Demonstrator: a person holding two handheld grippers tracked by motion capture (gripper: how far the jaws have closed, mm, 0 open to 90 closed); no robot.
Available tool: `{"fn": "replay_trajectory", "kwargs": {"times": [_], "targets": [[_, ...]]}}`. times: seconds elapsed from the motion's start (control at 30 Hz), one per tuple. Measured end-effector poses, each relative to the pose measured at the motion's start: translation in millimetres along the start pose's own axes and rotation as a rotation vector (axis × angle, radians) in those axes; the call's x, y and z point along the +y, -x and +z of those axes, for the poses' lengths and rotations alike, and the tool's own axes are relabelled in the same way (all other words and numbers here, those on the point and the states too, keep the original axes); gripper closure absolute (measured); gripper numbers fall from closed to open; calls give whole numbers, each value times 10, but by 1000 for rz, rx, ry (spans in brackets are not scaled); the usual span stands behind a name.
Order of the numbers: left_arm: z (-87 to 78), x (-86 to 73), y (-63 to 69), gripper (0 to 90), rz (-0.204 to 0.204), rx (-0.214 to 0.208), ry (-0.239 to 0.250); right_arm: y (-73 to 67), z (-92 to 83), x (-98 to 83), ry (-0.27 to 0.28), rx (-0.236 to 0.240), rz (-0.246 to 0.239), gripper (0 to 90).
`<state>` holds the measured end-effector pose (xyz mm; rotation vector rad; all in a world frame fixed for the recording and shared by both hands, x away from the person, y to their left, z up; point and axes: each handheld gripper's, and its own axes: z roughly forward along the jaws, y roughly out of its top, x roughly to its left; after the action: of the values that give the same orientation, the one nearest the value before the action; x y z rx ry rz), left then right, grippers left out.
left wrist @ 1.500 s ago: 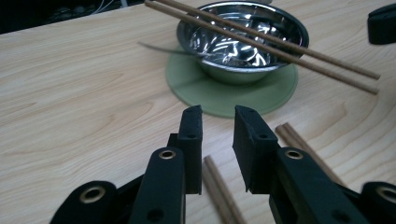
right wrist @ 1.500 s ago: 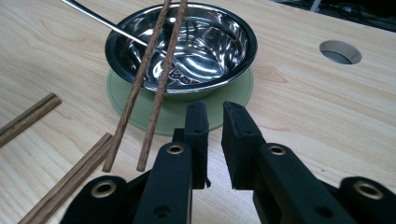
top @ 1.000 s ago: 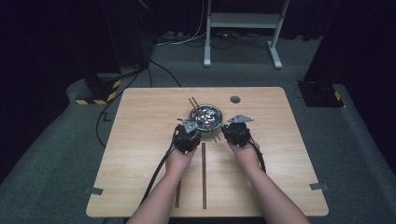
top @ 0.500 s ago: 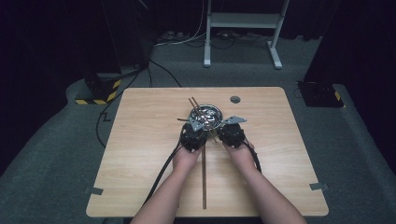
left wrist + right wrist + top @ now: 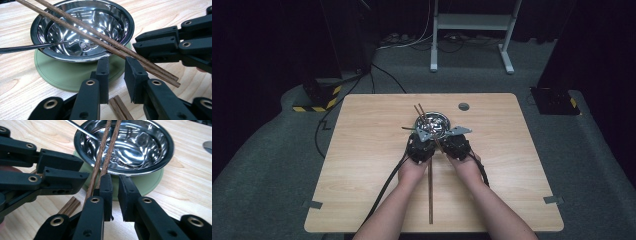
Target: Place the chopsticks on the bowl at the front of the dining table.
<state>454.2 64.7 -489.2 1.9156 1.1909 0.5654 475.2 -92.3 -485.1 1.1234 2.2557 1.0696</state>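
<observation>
Two pairs of wooden sticks in play. Raised chopsticks (image 5: 100, 37) laid across the steel bowl (image 5: 443, 119), slanting from its 11 o'clock rim down past its 6 o'clock rim, low tips ending between the two tools. Flat chopsticks (image 5: 430, 190) lying on the surface (image 5: 362, 150), running from the bowl's foot straight toward 6 o'clock.

Left gripper (image 5: 116, 62) at 7 o'clock of the bowl, fingers narrow with a clear gap, nothing pinched; flat pair visible on the wood beneath that gap. Right gripper (image 5: 115, 178) at 5 o'clock of the bowl, fingers all but closed and empty, raised pair passing just beside the left one.

Probably light, stiff and smooth: apt to roll apart or skid under a loose pinch. Best taken as a pair, across both sticks together, close to the low tips where they hang free of the rim.

In the way: bowl rim just at 12 o'clock of both tools, likely to slide or ring if knocked, though seated on a green mat (image 5: 62, 77). Thin metal handle (image 5: 25, 47) poking out at the bowl's 9 o'clock. Tools themselves crowded close, little room to open either. Small grey cap (image 5: 463, 106) at 2 o'clock, well apart.
</observation>
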Motion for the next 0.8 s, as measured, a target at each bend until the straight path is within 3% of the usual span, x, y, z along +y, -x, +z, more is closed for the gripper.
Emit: {"fn": "replay_trajectory", "kwargs": {"times": [0.13, 0.8], "targets": [[21, -5, -4, 733, -5, 4, -2, 28, 11, 5, 9, -17, 12, 810], [9, -25, -31, 737, -20, 2, -5, -70, 53, 1, -1, 1, -1, 811]]}}
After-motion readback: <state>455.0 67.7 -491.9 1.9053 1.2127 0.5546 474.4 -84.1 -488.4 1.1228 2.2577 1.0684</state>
